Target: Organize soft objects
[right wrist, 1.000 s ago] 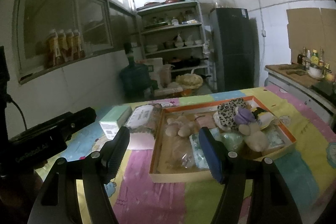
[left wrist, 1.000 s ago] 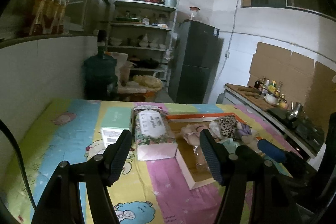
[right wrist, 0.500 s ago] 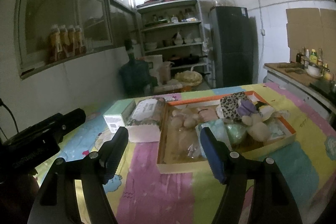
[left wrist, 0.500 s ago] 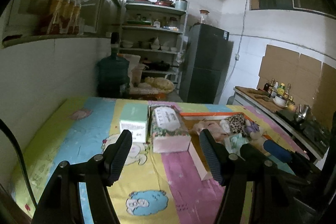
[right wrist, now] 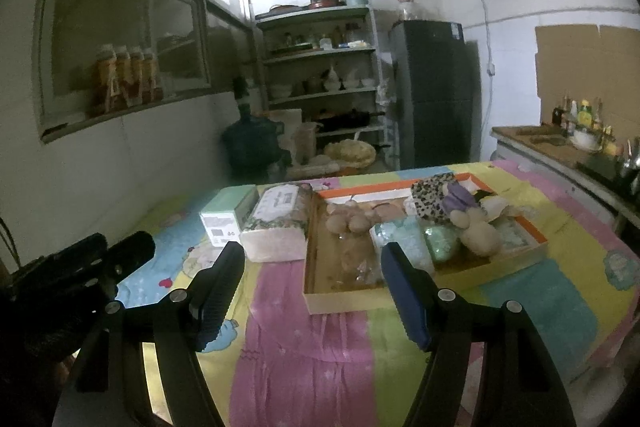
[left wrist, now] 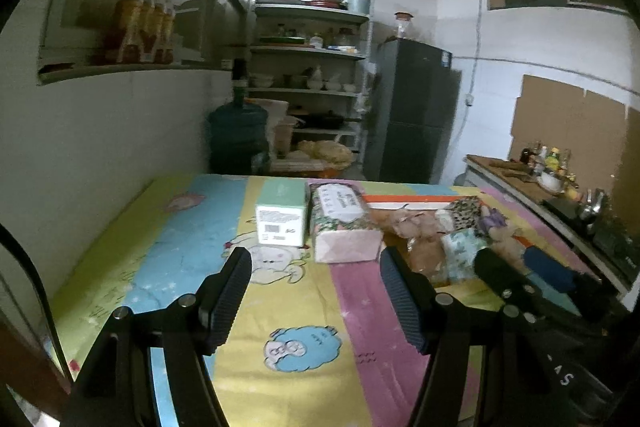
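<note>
A table under a cartoon-print cloth [right wrist: 320,347] of pink, yellow and blue stripes fills the near half of both views I am working from. On its right part lies a shallow open box with an orange rim [right wrist: 536,235], which holds the soft objects. In its far right corner I see a leopard-print plush [right wrist: 430,197] with a purple soft piece [right wrist: 456,197] touching it. Nearer sits a cream plush toy [right wrist: 478,237], and left of that a pale green packet [right wrist: 440,243] and a light blue packet [right wrist: 404,243]. A cluster of beige plush balls [right wrist: 348,223] rests in the box's left half.

Just left of the box, touching its wall, lies a floral tissue pack [right wrist: 276,223]; a mint-green carton [right wrist: 228,217] lies against the pack's left side.

My right gripper [right wrist: 312,279] hovers above the cloth, near the box's near-left corner, jaws apart and empty. My left gripper [left wrist: 316,291] hangs over the cloth short of the carton and tissue pack, jaws likewise apart with nothing between them.
</note>
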A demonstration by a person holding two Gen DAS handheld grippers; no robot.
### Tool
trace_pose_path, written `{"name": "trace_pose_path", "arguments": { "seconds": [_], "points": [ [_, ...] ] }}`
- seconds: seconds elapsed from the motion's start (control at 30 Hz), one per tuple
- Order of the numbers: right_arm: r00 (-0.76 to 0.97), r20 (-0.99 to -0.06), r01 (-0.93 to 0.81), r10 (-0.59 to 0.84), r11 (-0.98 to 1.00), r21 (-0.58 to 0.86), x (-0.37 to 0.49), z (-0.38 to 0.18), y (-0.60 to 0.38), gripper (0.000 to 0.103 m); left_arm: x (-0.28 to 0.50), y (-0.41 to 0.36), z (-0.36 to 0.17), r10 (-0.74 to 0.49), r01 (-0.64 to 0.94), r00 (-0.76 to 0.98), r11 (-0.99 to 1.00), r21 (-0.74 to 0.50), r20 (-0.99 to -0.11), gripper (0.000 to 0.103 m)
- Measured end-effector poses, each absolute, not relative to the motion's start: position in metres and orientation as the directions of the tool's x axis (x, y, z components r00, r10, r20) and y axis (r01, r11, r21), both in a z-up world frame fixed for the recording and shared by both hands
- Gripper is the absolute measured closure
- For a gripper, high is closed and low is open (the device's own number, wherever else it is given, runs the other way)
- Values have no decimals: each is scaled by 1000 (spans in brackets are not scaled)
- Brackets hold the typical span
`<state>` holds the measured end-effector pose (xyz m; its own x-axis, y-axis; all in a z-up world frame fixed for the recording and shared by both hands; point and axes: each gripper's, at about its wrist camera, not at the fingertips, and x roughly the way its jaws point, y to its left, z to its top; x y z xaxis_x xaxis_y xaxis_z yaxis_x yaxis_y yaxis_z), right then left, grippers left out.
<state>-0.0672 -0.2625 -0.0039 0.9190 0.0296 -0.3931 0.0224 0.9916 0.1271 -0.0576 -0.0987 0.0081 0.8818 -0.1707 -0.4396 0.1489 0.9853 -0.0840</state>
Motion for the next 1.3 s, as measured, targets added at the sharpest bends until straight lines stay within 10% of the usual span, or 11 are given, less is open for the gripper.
{"name": "trace_pose_path", "arguments": {
  "seconds": [1.3],
  "points": [
    [929, -369, 1, 41, 993, 114, -106, -6, -248, 30, -93, -84, 5, -76, 52, 899, 996, -67, -431, 37]
  ]
}}
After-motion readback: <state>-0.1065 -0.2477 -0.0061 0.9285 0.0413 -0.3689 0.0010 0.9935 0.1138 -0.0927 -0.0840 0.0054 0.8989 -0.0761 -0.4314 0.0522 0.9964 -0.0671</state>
